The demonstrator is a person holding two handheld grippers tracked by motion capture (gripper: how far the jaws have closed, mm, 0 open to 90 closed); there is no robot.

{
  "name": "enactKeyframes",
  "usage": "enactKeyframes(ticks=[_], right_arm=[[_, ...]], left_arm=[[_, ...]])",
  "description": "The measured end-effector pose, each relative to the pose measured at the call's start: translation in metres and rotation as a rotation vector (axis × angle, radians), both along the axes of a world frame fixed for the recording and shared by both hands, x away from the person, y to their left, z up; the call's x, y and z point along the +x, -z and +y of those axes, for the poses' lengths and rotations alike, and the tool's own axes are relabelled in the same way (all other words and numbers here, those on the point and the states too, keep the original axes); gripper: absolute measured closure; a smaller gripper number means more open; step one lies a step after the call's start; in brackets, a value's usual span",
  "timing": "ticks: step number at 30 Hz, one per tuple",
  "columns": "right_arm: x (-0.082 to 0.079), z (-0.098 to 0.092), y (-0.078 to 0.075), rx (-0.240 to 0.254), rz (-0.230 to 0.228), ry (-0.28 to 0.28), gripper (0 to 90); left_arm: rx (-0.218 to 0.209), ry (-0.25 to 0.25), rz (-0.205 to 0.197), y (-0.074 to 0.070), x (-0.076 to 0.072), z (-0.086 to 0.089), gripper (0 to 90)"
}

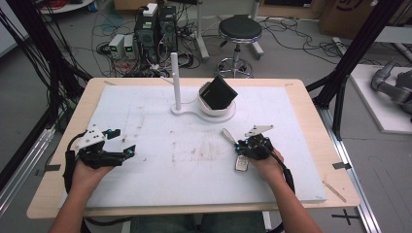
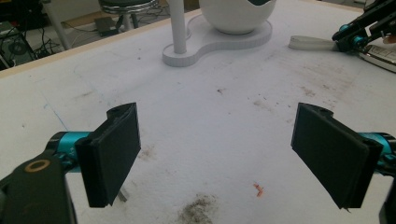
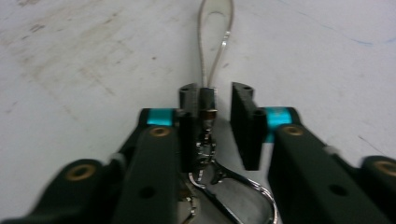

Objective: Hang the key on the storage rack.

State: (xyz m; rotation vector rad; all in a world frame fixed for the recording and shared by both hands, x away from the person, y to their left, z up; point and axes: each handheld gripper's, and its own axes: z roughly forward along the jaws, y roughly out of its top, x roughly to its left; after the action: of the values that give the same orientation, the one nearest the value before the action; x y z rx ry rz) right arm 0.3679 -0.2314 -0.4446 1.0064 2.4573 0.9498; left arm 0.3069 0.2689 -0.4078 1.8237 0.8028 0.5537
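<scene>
I have the right gripper [image 3: 215,126] nearly closed around the clip of the silver keyring with its pale strap loop [image 3: 212,37] flat on the white worktop [image 1: 160,160], one finger [image 3: 245,126] not yet touching, left gripper [image 2: 219,154] wide open and empty; next I'd finish pinching, then lift.

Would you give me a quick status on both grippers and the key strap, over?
Left gripper open, empty, resting aside. Right gripper nearly closed around key strap, gap at one pad. White stand well off.

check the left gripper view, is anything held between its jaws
No, the left gripper has its jaws wide apart with bare white table mat between them.
</scene>
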Motion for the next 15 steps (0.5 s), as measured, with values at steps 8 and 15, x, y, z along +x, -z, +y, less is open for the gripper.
enactKeyframes(ticks=[8,15], right_arm=[[-0.003,0.003,-0.003,-0.015,-0.020,-0.016,82.5],[-0.007,0.003,-0.017,0.065,-0.066,-0.011,82.5]], left_arm=[[0.005,0.002,0.000,0.000,0.000,0.000,15.6],[-0.002,-0.003,-0.001,0.000,0.000,0.001,15.6]])
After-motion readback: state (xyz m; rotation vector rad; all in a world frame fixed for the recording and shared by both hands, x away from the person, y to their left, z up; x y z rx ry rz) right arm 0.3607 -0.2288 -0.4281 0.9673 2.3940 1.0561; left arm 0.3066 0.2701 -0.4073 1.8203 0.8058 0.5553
